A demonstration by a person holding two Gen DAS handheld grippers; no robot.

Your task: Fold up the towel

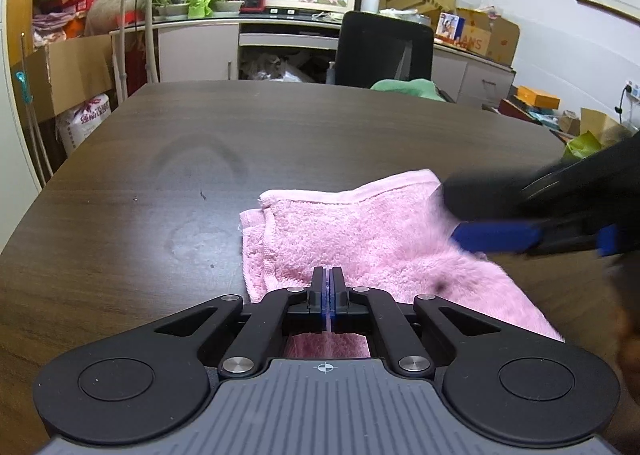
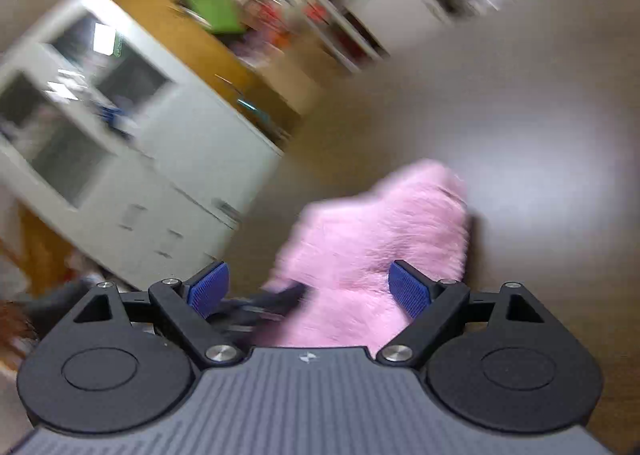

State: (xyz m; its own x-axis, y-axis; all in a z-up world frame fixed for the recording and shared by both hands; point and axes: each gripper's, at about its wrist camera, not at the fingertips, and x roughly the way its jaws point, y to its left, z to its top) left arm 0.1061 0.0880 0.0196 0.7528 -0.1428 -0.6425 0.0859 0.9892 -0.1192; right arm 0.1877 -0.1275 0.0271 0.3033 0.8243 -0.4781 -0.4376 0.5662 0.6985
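Observation:
A pink towel (image 1: 360, 239), folded into layers, lies on the dark wooden table (image 1: 160, 183) just ahead of me. My left gripper (image 1: 328, 275) is shut, its tips low over the towel's near edge; no cloth shows between the pads. My right gripper (image 1: 450, 211) comes in blurred from the right, open, one blue pad (image 1: 496, 235) just above the towel's right part. The right wrist view is tilted and smeared: the right gripper (image 2: 310, 279) stands wide open over the towel (image 2: 380, 235), nothing pinched. A dark blur beside it is the left gripper (image 2: 276, 303).
A black chair (image 1: 384, 51) with a green cloth (image 1: 408, 89) stands at the table's far edge. Behind it are low cabinets, cardboard boxes and plants. A white cabinet (image 2: 140, 175) stands off the table's left side. Bare tabletop lies left of and beyond the towel.

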